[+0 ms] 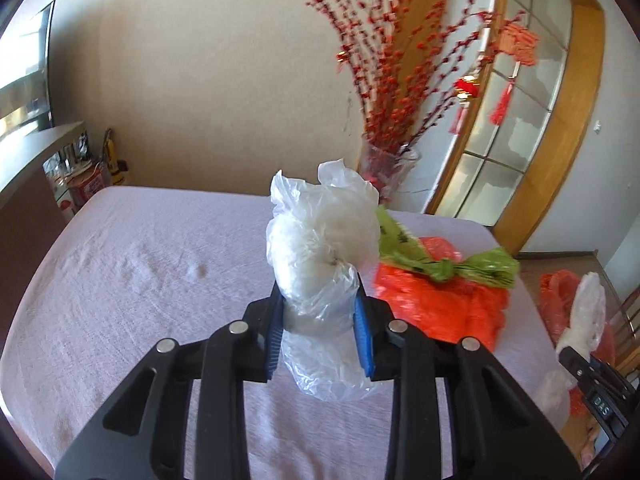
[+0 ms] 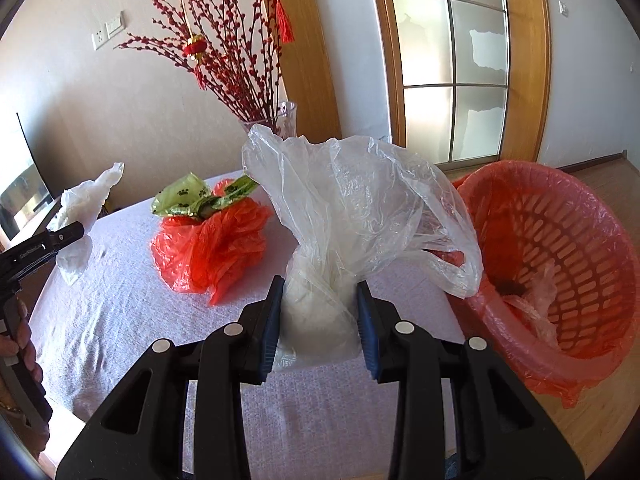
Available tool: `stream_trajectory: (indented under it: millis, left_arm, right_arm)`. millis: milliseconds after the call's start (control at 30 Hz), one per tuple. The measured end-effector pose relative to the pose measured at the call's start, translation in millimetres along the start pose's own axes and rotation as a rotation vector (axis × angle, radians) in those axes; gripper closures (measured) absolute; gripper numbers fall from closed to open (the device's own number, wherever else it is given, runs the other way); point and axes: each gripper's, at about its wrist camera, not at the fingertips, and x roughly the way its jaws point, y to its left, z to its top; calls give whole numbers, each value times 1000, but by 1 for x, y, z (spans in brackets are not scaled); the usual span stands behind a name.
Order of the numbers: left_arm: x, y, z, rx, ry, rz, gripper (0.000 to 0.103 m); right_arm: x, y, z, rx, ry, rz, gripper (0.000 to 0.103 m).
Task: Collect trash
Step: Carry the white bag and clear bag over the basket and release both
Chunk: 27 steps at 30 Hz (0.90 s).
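My left gripper (image 1: pixel 318 294) is shut on a knotted clear plastic bag (image 1: pixel 320 232) with white stuff inside, held above the lilac-covered table (image 1: pixel 140 280). My right gripper (image 2: pixel 320 294) is shut on the neck of a second, larger clear bag (image 2: pixel 352 204) that billows upward. A crumpled orange bag (image 2: pixel 212 248) with a green paw-print bag (image 2: pixel 192 200) on top lies on the table between them. To the right stands a basket lined with an orange bag (image 2: pixel 560 260), with some clear plastic inside. The left gripper (image 2: pixel 68 236) and its bag (image 2: pixel 84 204) also show at the left edge.
A glass vase of red berry branches (image 2: pixel 288 120) stands behind the table's far edge. A wood-framed glass door (image 2: pixel 452 60) is behind the basket, on a wooden floor (image 2: pixel 592 432). A TV (image 1: pixel 24 76) and a shelf with clutter (image 1: pixel 80 172) sit at the left.
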Motion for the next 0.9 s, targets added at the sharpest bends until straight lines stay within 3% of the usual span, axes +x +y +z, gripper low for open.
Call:
stream_trajectory:
  millis: [400, 900]
  left_arm:
    - [-38, -85, -10, 126, -33, -172, 72]
    - [-40, -176, -34, 232, -7, -339, 72]
  right_arm:
    - [-33, -26, 7, 36, -74, -35, 68]
    - [-72, -84, 10, 122, -164, -119, 68]
